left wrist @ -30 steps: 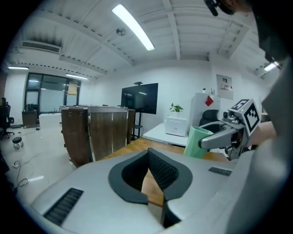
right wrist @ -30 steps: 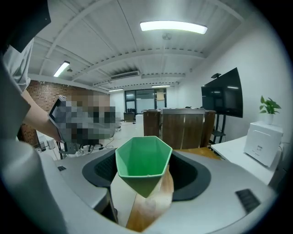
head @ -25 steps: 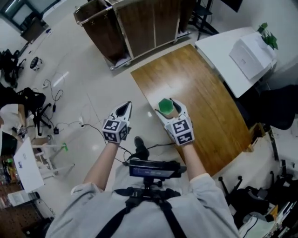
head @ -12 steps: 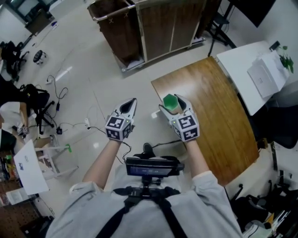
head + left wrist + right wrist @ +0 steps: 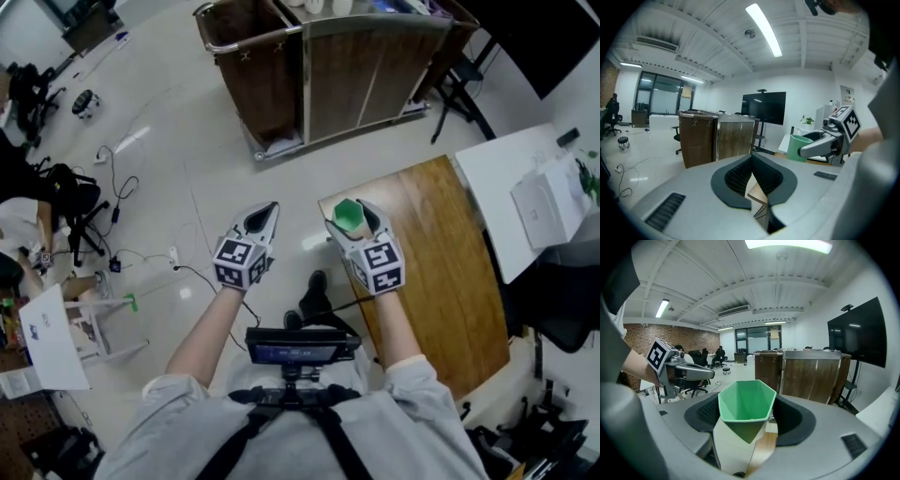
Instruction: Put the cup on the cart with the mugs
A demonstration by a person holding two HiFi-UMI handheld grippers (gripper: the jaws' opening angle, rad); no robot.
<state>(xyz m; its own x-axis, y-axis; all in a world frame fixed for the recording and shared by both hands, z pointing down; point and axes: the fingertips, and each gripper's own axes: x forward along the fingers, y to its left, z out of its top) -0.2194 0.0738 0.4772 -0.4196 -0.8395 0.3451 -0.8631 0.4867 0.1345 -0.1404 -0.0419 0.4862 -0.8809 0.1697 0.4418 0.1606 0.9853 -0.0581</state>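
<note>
looks like an open-plan office that doubles as some sort of lab or test space. there's a pale glossy floor [image 5: 187,122] with loose black cables [image 5: 111,187] trailing over it, black swivel office chairs [image 5: 66,202] off to one side, a long wooden-topped table [image 5: 441,272] beside a white desk [image 5: 497,192], and a brown wood-panelled cart [image 5: 319,75] parked out in the open. overhead it's fluorescent strip lights [image 5: 764,30] and a slatted air vent [image 5: 656,44] on a white beamed ceiling. there's also a big black flat screen on a stand [image 5: 763,108], glass-walled rooms [image 5: 661,96] at the back, a bare brick wall [image 5: 689,338], and a few people [image 5: 719,352] far off.
</note>
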